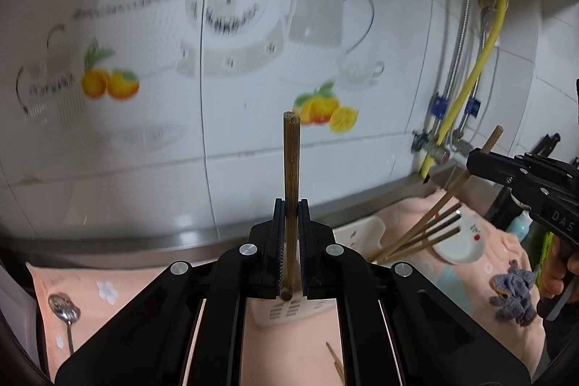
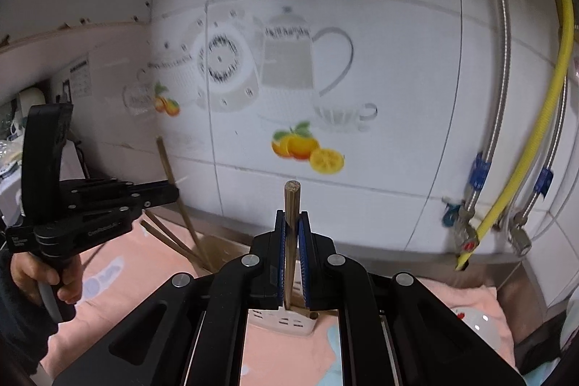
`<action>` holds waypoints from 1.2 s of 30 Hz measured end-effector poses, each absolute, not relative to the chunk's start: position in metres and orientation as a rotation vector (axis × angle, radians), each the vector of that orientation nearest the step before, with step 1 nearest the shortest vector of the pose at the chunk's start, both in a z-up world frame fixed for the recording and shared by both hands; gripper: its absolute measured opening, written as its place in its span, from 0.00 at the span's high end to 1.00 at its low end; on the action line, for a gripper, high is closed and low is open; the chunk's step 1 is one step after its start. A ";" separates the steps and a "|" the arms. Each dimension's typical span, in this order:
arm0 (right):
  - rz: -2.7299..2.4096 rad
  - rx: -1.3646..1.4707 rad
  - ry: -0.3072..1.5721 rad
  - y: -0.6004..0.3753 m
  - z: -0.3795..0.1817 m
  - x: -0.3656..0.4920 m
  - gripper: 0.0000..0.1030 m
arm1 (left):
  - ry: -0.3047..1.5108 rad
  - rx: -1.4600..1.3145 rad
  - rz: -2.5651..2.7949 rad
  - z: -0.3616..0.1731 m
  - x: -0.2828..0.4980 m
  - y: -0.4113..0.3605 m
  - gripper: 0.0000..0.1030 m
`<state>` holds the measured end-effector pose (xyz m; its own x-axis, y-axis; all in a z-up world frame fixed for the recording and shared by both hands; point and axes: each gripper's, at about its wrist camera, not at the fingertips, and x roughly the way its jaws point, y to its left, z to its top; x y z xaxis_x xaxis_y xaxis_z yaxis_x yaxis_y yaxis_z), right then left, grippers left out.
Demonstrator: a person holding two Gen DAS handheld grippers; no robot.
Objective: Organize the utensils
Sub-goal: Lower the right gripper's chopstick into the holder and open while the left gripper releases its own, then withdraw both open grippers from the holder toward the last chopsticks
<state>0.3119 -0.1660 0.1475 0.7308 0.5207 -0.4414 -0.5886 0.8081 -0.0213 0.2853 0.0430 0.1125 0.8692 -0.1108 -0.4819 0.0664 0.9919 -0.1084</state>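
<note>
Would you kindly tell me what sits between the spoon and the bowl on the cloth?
The white holder with chopsticks, in the left wrist view.

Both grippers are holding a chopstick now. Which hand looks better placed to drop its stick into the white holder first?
Probably the right. The right gripper sits directly above the white holder, its chopstick upright. The left gripper also holds a chopstick, but the bundle of chopsticks in the holder lies to its right.

the letters "das" are read on the body of the right gripper (image 1: 474,165). small white print on the left gripper (image 2: 173,194) is too blurred to be read.
</note>
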 end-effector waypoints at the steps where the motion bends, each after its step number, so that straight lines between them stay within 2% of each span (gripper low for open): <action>1: 0.611 -0.162 0.447 -0.166 0.143 0.315 0.93 | 0.522 -0.094 -0.094 0.108 0.286 0.043 0.94; 5: 0.608 -0.158 0.477 -0.165 0.130 0.321 0.93 | 0.533 -0.095 -0.094 0.102 0.283 0.045 0.89; 7: 0.607 -0.162 0.488 -0.164 0.125 0.323 0.93 | 0.530 -0.088 -0.084 0.101 0.281 0.045 0.76; 9: 0.606 -0.161 0.494 -0.163 0.123 0.324 0.93 | 0.519 -0.086 -0.070 0.102 0.278 0.044 0.55; 10: 0.607 -0.161 0.496 -0.163 0.122 0.324 0.92 | 0.507 -0.083 -0.062 0.103 0.275 0.044 0.53; 16: 0.604 -0.157 0.477 -0.167 0.124 0.313 0.79 | 0.482 -0.062 -0.041 0.112 0.258 0.043 0.39; 18: 0.606 -0.153 0.464 -0.169 0.126 0.306 0.71 | 0.473 -0.065 -0.034 0.113 0.251 0.044 0.24; 22: 0.615 -0.149 0.442 -0.175 0.126 0.283 0.62 | 0.451 -0.055 -0.020 0.113 0.231 0.043 0.16; 24: 0.611 -0.165 0.434 -0.176 0.122 0.269 0.56 | 0.443 -0.065 -0.017 0.112 0.222 0.044 0.07; 33: 0.599 -0.211 0.460 -0.179 0.078 0.212 0.46 | 0.450 -0.099 -0.016 0.090 0.179 0.047 0.05; 36: 0.606 -0.198 0.503 -0.179 0.056 0.197 0.46 | 0.467 -0.106 -0.014 0.078 0.165 0.047 0.05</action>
